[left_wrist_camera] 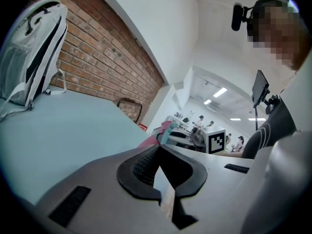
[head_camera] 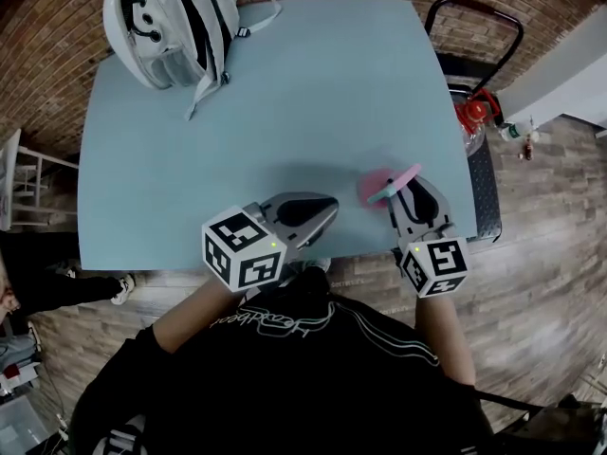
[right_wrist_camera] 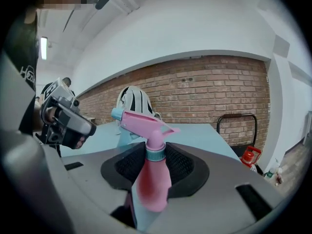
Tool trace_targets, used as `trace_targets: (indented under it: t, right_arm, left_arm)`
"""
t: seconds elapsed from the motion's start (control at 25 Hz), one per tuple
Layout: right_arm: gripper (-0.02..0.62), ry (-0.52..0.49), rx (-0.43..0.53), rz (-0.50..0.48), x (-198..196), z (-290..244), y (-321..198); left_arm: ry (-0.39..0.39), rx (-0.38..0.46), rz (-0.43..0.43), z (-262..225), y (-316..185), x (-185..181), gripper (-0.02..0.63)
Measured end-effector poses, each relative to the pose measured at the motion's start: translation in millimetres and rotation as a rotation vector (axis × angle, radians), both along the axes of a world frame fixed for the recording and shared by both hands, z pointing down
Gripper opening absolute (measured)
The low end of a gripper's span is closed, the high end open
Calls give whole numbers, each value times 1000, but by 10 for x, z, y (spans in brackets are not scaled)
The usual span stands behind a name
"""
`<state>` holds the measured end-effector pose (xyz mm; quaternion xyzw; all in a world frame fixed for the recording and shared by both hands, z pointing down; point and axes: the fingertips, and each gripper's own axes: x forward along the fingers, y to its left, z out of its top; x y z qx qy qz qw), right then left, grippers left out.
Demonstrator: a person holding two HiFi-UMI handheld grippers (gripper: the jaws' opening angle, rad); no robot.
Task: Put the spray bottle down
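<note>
The right gripper [right_wrist_camera: 155,165] clamps its ribbed black pads on the smooth pink body of the spray bottle [right_wrist_camera: 148,189], holding it upright with the trigger head clear above (a hold suited to standing it down) over the near part of the matte blue table [head_camera: 285,112]. The left gripper [left_wrist_camera: 157,172] has its jaws together, empty.

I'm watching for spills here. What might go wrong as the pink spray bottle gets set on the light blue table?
1. The pink plastic spray bottle is gripped in the right tongs near the light blue table's front edge; set there, it may fall off.
2. It looks somewhat tilted in the grip, so released like that it may topple.
3. The left tongs are close beside it and might knock it.
</note>
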<state>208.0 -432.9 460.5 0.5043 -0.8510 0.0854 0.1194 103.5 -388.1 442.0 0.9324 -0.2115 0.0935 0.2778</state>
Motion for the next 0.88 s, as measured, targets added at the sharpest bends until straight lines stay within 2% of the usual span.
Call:
trace_targets:
  t: [0.88]
  right_arm:
    - [130,30,-8,8,-57,168,-150]
  left_arm:
    - [-6,-25,3,59,-50,0,8]
